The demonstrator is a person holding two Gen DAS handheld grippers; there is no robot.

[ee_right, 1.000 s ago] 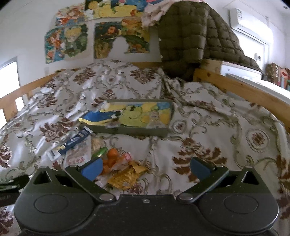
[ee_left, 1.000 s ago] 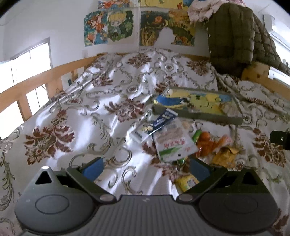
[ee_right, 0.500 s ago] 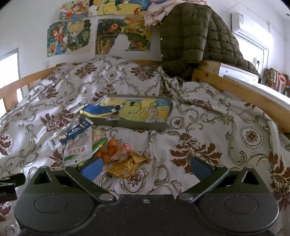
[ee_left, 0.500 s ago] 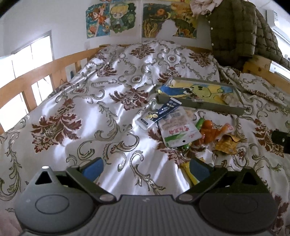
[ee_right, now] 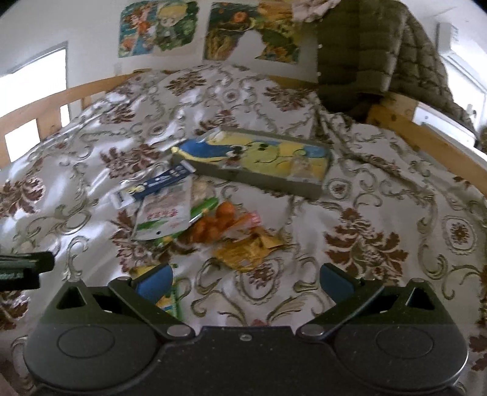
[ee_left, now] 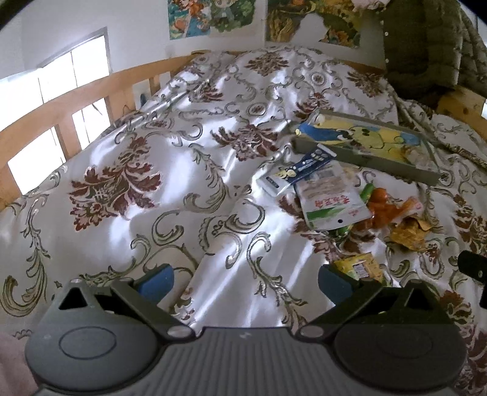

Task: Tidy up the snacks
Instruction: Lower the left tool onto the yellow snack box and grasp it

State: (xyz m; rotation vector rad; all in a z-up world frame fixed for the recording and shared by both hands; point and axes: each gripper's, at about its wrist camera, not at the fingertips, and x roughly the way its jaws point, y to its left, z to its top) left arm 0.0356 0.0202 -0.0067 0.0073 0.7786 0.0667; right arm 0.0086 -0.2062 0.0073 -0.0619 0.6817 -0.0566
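A pile of snack packets lies on the patterned bedspread: a white-and-green pouch, a blue-and-white packet, an orange packet, a crumpled yellow wrapper and a small yellow packet. Behind them sits a shallow grey tray with a cartoon picture inside. My left gripper hovers open over bare bedspread, left of the pile. My right gripper is open too, just short of the yellow wrapper.
A wooden bed rail runs along the left, another rail along the right. A dark quilted jacket hangs at the back right. Posters cover the wall. The bedspread is bare to the left.
Both grippers have pulled back and tilted, so the snack pile and tray now sit farther away and more to the right in the left view. Neither gripper took hold of anything.
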